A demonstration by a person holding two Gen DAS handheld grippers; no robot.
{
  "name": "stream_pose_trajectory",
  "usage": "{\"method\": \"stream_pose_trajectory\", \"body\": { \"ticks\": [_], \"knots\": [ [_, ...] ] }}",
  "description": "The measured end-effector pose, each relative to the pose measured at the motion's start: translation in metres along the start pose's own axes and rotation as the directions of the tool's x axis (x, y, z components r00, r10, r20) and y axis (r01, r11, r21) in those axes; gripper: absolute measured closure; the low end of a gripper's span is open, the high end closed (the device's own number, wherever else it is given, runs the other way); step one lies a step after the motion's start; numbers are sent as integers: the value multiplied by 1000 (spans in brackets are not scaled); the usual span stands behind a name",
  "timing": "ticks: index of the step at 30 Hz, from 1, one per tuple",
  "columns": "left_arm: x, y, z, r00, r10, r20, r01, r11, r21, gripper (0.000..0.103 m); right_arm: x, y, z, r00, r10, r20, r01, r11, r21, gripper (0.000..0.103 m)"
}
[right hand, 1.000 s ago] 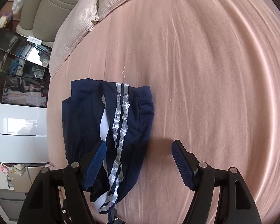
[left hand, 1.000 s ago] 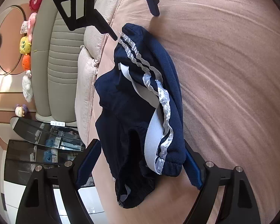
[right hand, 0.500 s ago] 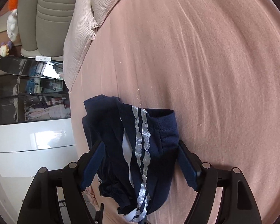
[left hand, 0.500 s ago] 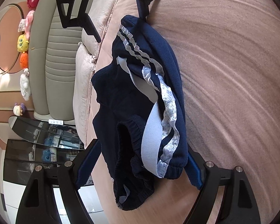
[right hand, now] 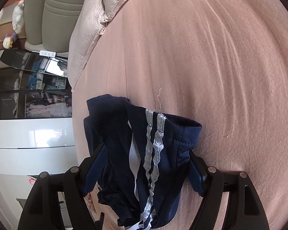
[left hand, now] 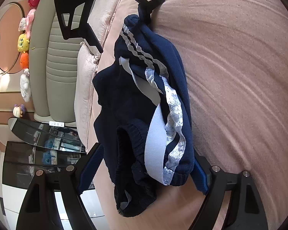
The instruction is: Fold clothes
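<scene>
This is looking like a bedroom in a home. A bed [right hand: 211, 61] covered in a pink sheet is filling most of both views, with a quilted pillow [right hand: 90, 38] lying at its head against a padded beige headboard [left hand: 61, 61]. A row of soft toys [left hand: 25, 44] is sitting along the ledge beside the headboard. A glossy dark nightstand [left hand: 38, 147] is standing next to the bed, and white cabinet fronts [right hand: 30, 143] are showing below it.
</scene>
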State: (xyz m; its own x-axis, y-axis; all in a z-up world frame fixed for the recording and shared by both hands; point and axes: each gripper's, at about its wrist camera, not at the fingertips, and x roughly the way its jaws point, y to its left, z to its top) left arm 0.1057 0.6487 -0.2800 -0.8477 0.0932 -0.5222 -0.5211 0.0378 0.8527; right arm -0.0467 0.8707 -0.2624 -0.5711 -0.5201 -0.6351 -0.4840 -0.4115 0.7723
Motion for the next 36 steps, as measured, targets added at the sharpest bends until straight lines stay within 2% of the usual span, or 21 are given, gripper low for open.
{"method": "stream_pose_trajectory", "body": {
  "ticks": [4, 6, 7, 8, 9, 10, 11, 12, 14, 17, 20, 22, 23, 24, 25, 27, 29, 33, 36],
  "knots": [
    [0, -1, 0, 1000, 7, 9, -7, 1000, 7, 19, -4, -4, -1, 1000, -9, 0, 9, 1000, 4, 31],
    [0, -1, 0, 1000, 11, 12, -11, 1000, 6, 19, -5, -5, -1, 999, -32, -1, 32, 999, 1, 38],
    [0, -1, 0, 1000, 15, 14, -15, 1000, 10, 19, -6, -11, -2, 999, -38, -1, 38, 999, 17, 46],
    [-1, -2, 0, 1000, 22, 19, -22, 1000, 16, 19, -7, -17, -2, 999, -43, 0, 43, 999, 33, 60],
    [-1, -3, 1, 999, 29, 23, -30, 999, 23, 19, -8, -23, -2, 999, -49, 0, 49, 998, 49, 80],
    [-2, -4, 1, 999, 40, 27, -41, 999, 30, 19, -9, -29, -2, 999, -54, 0, 54, 996, 65, 95],
    [-3, -5, 1, 998, 51, 31, -53, 998, 38, 19, -11, -35, -2, 998, -59, 1, 59, 995, 81, 103],
    [-5, -7, 2, 997, 66, 39, -68, 996, 50, 19, -12, -41, -2, 998, -60, 2, 59, 993, 98, 103],
    [-8, -11, 3, 994, 97, 56, -100, 992, 74, 19, -13, -52, -5, 1000, 8, 23, -12, 989, 144, 103],
    [-14, -20, 4, 983, 155, 98, -167, 977, 129, 19, -13, -44, -5, 999, -26, 32, 23, 995, 98, 103],
    [-21, -30, 4, 965, 211, 158, -239, 953, 189, 20, -13, -42, -1, 999, -37, 12, 35, 993, 113, 103],
    [-25, -36, 3, 956, 207, 208, -254, 939, 233, 26, -13, -38, 1, 998, -55, 5, 54, 992, 111, 103],
    [-24, -36, 3, 965, 171, 199, -218, 945, 244, 29, -12, -35, 1, 998, -68, 1, 67, 992, 104, 103],
    [-23, -37, 3, 973, 135, 190, -181, 950, 254, 42, -14, -36, 0, 997, -78, -4, 78, 992, 103, 103],
    [-22, -37, 3, 980, 95, 177, -140, 956, 259, 64, -15, -36, -2, 996, -87, -9, 88, 991, 103, 103],
    [-18, -36, 3, 991, 5, 137, -38, 971, 238, 84, -16, -34, -1, 995, -99, -16, 100, 990, 103, 103],
    [-19, -42, 2, 988, 16, 151, -54, 965, 256, 86, -15, -34, -1, 995, -101, -16, 102, 989, 103, 103],
    [-19, -33, 4, 989, -40, 145, 8, 978, 210, 87, -17, -35, -3, 996, -94, -7, 95, 989, 115, 103],
    [-20, -26, 5, 987, -81, 142, 56, 983, 175, 87, -18, -28, -4, 991, -134, -4, 133, 987, 90, 103]
  ]
}}
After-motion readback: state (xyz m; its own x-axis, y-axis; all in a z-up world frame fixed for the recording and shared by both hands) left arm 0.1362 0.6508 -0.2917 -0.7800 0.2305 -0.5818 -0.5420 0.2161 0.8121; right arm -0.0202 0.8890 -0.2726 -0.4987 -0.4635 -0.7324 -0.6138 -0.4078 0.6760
